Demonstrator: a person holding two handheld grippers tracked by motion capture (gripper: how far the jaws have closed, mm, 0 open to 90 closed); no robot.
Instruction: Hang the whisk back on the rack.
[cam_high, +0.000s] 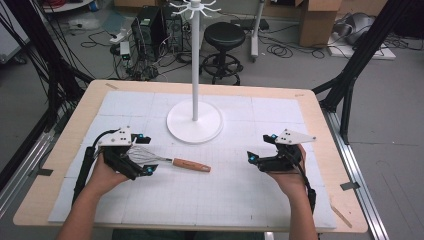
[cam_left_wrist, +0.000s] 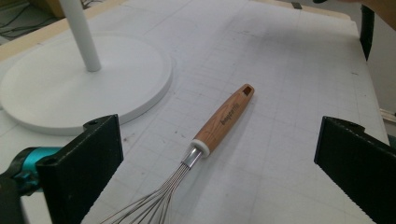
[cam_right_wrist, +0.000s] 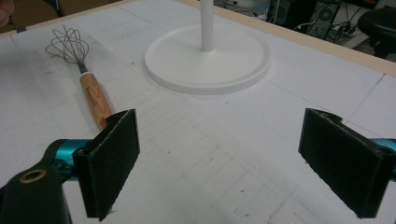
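Note:
A whisk (cam_high: 191, 165) with a wooden handle and a wire head lies flat on the white gridded mat, handle pointing right. My left gripper (cam_high: 146, 154) is open, its jaws wide apart on either side of the wire head. In the left gripper view the whisk (cam_left_wrist: 224, 119) runs away from between the open jaws of the left gripper (cam_left_wrist: 219, 163). My right gripper (cam_high: 260, 148) is open over bare mat at the right, holding nothing. The right gripper view has the whisk (cam_right_wrist: 93, 95) at upper left, beyond the right gripper (cam_right_wrist: 229, 158).
A white stand (cam_high: 195, 122) with a round base, a tall pole and hooks on top rises at the mat's middle back. It also appears as the stand base (cam_left_wrist: 70, 88) and stand base (cam_right_wrist: 208, 58). Beyond the wooden table edge (cam_high: 200, 85) are a black stool (cam_high: 224, 35) and cables.

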